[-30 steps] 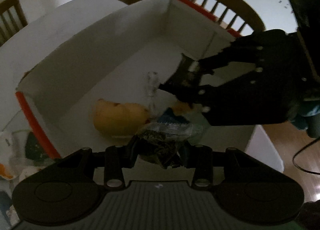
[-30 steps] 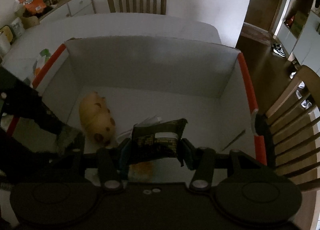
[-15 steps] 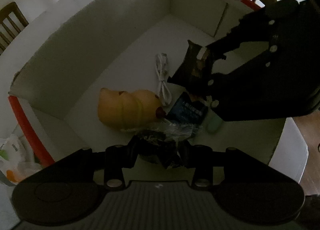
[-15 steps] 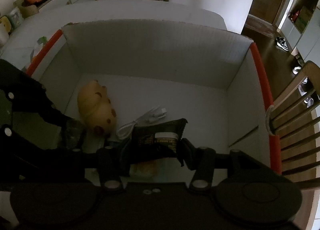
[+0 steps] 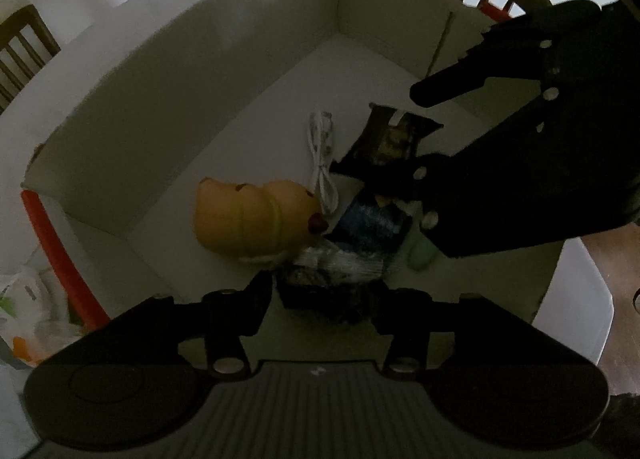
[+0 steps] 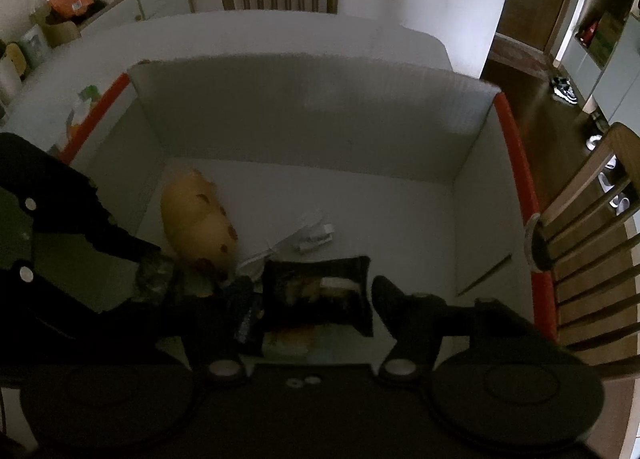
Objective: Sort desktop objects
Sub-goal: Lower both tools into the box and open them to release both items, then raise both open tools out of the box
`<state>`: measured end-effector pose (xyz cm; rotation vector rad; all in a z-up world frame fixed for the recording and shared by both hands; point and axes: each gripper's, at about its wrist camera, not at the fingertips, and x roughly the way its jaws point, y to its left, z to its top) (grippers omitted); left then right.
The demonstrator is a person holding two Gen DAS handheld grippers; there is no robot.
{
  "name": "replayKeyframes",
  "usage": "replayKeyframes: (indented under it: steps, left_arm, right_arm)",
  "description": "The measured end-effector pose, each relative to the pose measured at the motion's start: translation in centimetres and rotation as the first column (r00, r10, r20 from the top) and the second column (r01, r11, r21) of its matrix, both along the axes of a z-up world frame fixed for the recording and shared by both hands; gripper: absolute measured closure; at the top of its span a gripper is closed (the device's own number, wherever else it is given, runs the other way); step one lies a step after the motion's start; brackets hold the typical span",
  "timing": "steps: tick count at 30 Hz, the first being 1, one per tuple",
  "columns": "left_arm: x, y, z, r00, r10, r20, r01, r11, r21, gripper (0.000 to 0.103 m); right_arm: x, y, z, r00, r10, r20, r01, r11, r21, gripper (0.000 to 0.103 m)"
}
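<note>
A dark packet is lying in the white box beside a yellow plush, between the right gripper's opening jaws, while the left gripper is spreading around a crinkly wrapper.

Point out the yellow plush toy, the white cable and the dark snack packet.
yellow plush toy [image 5: 252,219], left wrist view, middle of its body.
white cable [image 5: 322,157], left wrist view, its looped run.
dark snack packet [image 6: 320,291], right wrist view, its front face.
</note>
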<state>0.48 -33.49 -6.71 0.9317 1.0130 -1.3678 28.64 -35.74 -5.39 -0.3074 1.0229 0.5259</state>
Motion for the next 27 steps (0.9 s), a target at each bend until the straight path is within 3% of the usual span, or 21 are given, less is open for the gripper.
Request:
replayKeyframes:
  steps: [7, 13, 21, 27]
  left_arm:
    - [0.1, 1.0, 1.5, 1.0, 0.03, -0.007, -0.03, 0.998, -0.046, 0.043]
    - [0.8, 2.4, 3.0, 0.996, 0.065, -0.053, -0.07, 0.994, -0.088, 0.024]
    - [0.3, 4.3, 4.6, 0.994, 0.065, -0.083, -0.078, 0.984, -0.158, 0.022]
    - [0.4, 6.2, 6.4, 0.991, 0.102, -0.088, -0.121, 0.962, -0.246, 0.022]
  right_arm:
    - [-0.6, -0.1, 1.1, 1.0, 0.012, 0.025, -0.012, 1.0, 0.022, 0.03]
    - [-1.0, -0.6, 2.7, 0.998, 0.017, 0.059, -0.02, 0.999, 0.044, 0.025]
    - [-2.0, -0.8, 4.1, 0.996, 0.019, 0.087, -0.025, 0.997, 0.071, 0.021]
    - [-2.8, -0.7, 4.8, 0.994, 0.025, 0.103, -0.035, 0.994, 0.099, 0.019]
